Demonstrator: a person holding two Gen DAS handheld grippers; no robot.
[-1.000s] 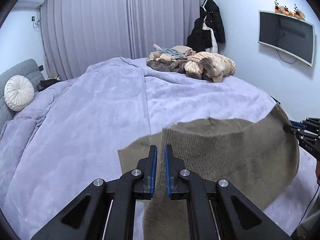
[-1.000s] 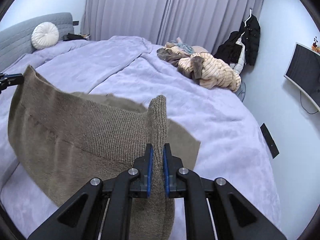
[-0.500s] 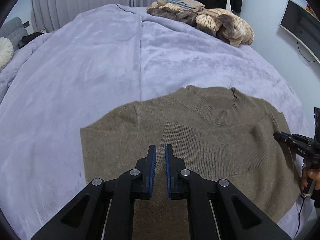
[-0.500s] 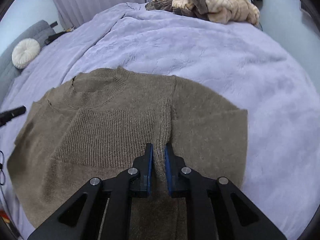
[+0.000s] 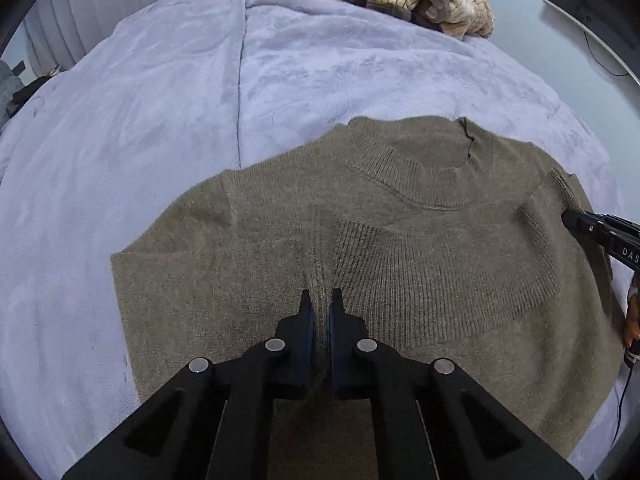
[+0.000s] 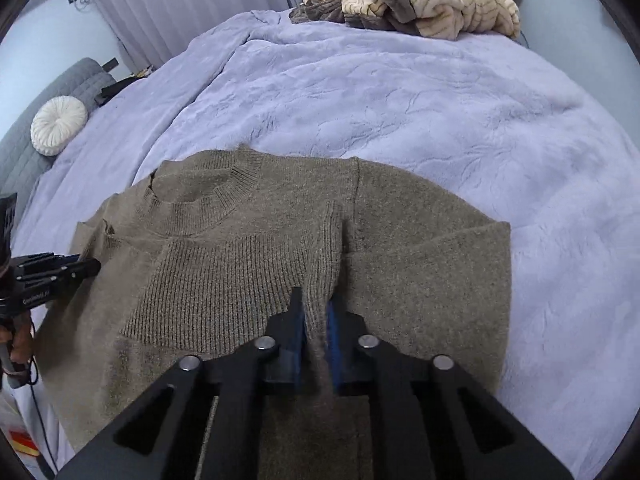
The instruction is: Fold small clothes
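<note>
An olive-brown knit sweater [image 5: 400,216] lies spread flat on the lavender bed cover, collar pointing away from me; it also shows in the right wrist view [image 6: 248,240]. My left gripper [image 5: 321,300] is shut on a pinched ridge of the sweater's knit near its left side, low on the fabric. My right gripper [image 6: 316,300] is shut on a raised fold of the sweater near its right side. Each gripper shows at the edge of the other's view, the right gripper [image 5: 576,220] and the left gripper [image 6: 88,268].
A pile of unfolded clothes [image 6: 432,4] lies at the far end of the bed cover [image 5: 160,100]. A round white cushion [image 6: 58,124] rests on a grey headboard at the left. Curtains hang behind. A wall screen [image 5: 592,4] is at the right.
Both grippers have come down from holding the sweater hanging in the air. The sweater now lies spread flat on the bed, and the grippers sit low on it.
</note>
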